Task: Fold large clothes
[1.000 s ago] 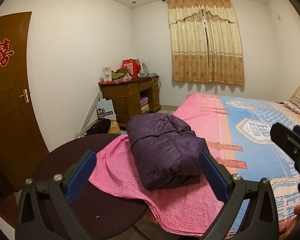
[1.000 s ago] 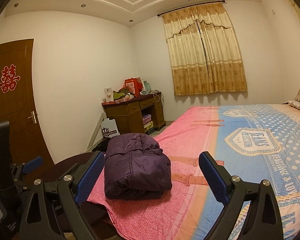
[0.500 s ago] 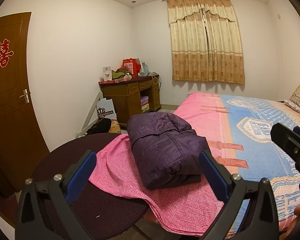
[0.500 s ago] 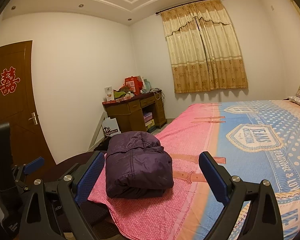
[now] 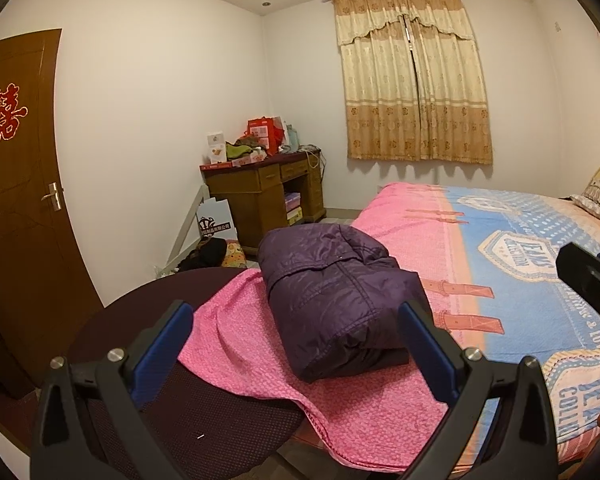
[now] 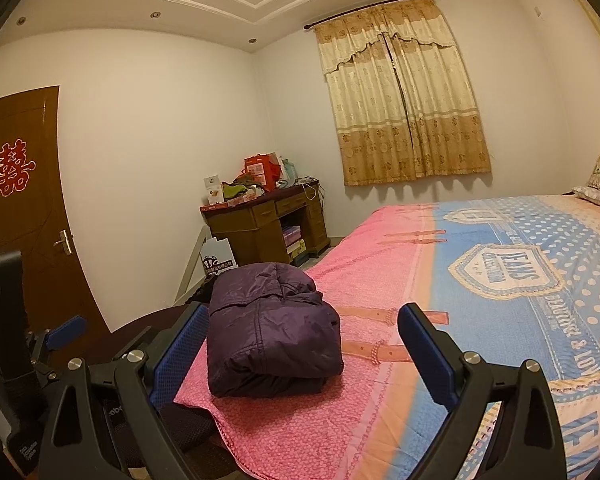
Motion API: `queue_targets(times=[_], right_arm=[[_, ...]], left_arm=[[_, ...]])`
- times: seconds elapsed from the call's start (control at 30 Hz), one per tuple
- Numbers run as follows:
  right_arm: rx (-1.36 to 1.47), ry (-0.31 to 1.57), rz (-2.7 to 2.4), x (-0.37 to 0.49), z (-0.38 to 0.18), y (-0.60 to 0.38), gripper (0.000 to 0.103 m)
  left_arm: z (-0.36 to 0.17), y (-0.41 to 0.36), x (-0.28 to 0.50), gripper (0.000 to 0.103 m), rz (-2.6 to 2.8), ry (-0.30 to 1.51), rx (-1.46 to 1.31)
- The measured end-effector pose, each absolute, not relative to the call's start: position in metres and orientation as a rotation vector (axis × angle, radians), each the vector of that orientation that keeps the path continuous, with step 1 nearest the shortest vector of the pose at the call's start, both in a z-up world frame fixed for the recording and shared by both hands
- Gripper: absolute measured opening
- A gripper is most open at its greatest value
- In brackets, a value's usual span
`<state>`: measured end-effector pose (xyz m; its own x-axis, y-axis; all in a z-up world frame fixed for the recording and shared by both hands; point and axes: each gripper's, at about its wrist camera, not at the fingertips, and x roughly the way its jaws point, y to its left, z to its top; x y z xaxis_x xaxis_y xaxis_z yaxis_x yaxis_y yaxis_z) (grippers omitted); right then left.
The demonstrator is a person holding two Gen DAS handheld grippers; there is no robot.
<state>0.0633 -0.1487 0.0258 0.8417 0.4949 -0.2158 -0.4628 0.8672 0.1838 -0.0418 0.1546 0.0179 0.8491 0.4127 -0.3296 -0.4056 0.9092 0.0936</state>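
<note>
Both grippers hang released above the near end of the bed, jaws spread wide and gripping nothing: the left gripper [image 5: 296,338] frames the purple puffer jacket [image 5: 336,300] between its blue-padded fingers [image 5: 162,344], and the right gripper [image 6: 300,340] sits a little farther right, the jacket just inside its left finger. The jacket is folded into a compact, rounded bundle lying on the pink part of the bedspread [image 5: 380,420], at the corner of the bed nearest the round dark chair seat [image 5: 112,316]. Its shell is glossy, quilted and softly wrinkled, with a stitched seam running across the top and a thicker roll of fabric at the far end. Layered edges show along its near side; what lies tucked under them is hidden. The bedspread is pebbled pink, then blue with white dots and printed badges. Part of the right gripper [image 5: 592,280] intrudes at the edge of the left view, cut off. A wooden desk [image 6: 268,220] stands by the far wall.
</note>
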Motion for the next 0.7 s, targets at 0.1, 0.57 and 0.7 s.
queue_targets(times=[0.1,0.57,0.7], right_arm=[[0.131,0.271,0.507,0.065,0.023,-0.149,0.096],[0.153,0.281,0.494,0.068,0.017,-0.151,0.096],[0.156,0.284,0.491,0.067,0.015,-0.151,0.096]], left_arm=[[0.017,0.157,-0.040,0.103,0.432,0.359,0.023],[0.015,0.161,-0.036,0.103,0.427,0.368,0.029],[0.014,0.162,-0.033,0.103,0.445,0.378,0.032]])
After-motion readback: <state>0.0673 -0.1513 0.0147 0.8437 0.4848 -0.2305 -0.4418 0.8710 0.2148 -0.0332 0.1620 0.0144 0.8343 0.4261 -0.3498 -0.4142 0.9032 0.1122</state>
